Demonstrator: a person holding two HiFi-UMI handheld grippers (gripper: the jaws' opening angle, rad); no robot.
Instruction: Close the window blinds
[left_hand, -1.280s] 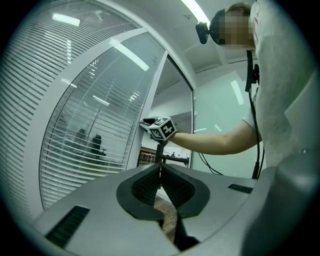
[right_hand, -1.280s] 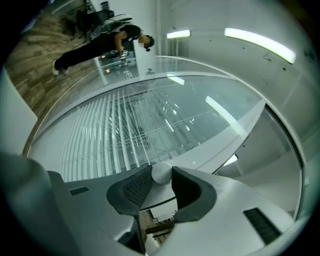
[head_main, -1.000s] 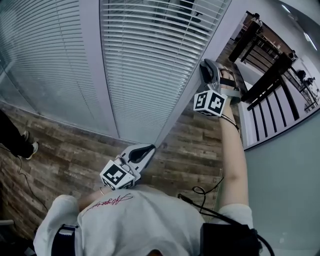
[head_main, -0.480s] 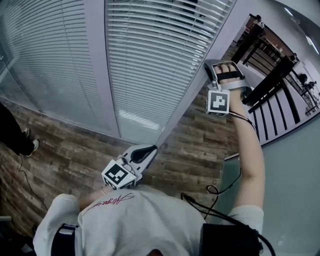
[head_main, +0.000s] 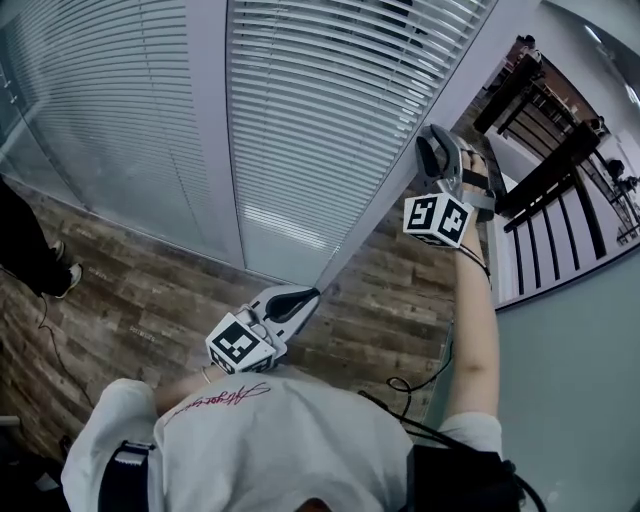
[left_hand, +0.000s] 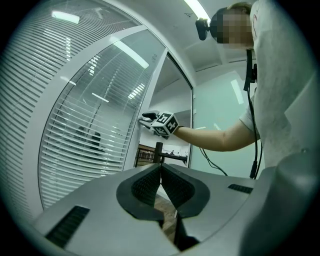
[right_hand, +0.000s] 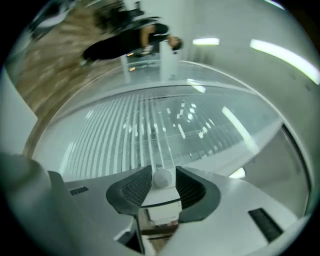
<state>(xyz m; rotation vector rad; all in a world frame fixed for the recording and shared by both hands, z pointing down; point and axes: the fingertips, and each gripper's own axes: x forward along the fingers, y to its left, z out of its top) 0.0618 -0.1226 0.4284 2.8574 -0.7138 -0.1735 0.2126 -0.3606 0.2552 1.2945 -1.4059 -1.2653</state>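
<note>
My right gripper (right_hand: 163, 176) is raised at the right edge of the window blinds (head_main: 330, 110), against the pale frame post (head_main: 385, 190) beside them. A white control knob (right_hand: 161, 179) sits between its jaws, touching both pads, and the jaws are easing open. My left gripper (left_hand: 160, 172) hangs low below the blinds, jaws pressed together on nothing. I can see through the gaps between the slats.

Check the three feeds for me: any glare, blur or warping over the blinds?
Head view: sharp, mild wide-angle bowing, one bright reflection low on the blinds. Left gripper view: heavy fisheye curve, ceiling-light streaks across them, yet readable. Right gripper view: soft and smeared toward the top edge, light specks scattered over them.
</note>
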